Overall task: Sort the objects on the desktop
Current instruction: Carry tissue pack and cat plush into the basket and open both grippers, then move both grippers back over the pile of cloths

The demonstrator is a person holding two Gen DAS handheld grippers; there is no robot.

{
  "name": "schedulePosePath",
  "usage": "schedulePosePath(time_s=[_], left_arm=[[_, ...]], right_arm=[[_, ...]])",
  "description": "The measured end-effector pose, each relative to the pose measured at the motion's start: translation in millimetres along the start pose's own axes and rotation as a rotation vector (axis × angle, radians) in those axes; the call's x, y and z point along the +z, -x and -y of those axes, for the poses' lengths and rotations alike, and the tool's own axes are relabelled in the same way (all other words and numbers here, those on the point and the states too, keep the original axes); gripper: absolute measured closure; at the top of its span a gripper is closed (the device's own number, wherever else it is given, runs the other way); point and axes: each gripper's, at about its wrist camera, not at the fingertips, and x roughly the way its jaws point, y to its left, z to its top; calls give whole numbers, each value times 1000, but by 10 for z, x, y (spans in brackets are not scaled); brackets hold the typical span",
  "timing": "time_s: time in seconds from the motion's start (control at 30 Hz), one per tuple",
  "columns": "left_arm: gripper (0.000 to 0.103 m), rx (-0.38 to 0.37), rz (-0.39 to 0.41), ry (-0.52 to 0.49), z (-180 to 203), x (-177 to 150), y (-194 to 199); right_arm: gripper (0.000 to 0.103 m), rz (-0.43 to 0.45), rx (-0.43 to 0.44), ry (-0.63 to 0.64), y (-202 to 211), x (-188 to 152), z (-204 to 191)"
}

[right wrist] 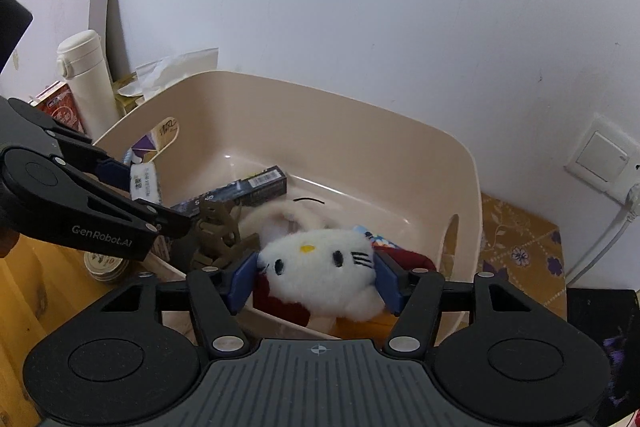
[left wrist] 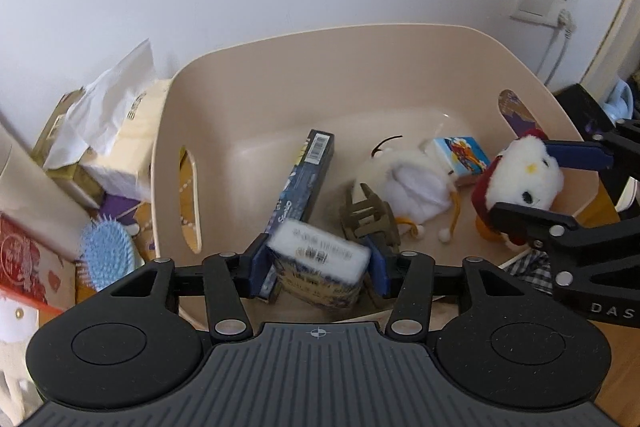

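Note:
A beige plastic bin (left wrist: 360,39) holds a long dark blue box (left wrist: 304,179), a brown claw clip (left wrist: 368,215), a white plush pouch (left wrist: 412,187) and a small colourful carton (left wrist: 464,153). My left gripper (left wrist: 318,263) hangs over the bin's near left side. A small white and blue box (left wrist: 320,267), blurred, lies between its blue pads with a slight gap on each side. My right gripper (right wrist: 316,281) is at the bin's near right edge. The white cat plush (right wrist: 320,267) with red clothing sits between its pads, which stand just off it.
Left of the bin lie a tissue pack (left wrist: 120,131), a blue hairbrush (left wrist: 106,255) and a red box (left wrist: 24,267). A white flask (right wrist: 86,79) stands behind them by the wall. A wall socket (right wrist: 604,159) with a cable is at the right.

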Motion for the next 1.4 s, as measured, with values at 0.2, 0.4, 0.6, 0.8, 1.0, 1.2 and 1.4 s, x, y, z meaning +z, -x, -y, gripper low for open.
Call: schedulePosePath(time_s=[0.2,0.4,0.6,0.8,1.0,1.2,1.4], left_arm=[[27,4,5,17,-7,-15,95],[21,-2,37,18,1,-58,278],[19,-2,81,28,-42,-124,498],[17,-9,105,50,-121,-251,667],[17,-18,72,45,-140,-443,682],[17,-48,24,28,-97,-661,643],[17,-92,-14,12,4,-842,601]], right_arm=[[28,24,-19,-5,172,-6,16],[11,65,-54,-33,402,-41,87],[0,97,-95,-72,619,-103,189],[0,82,-131,-86,737,-297,223],[0,44,-152,-89,793,-530,205],[0,2,-164,-77,813,-731,187],[0,-38,-174,-74,778,-892,222]])
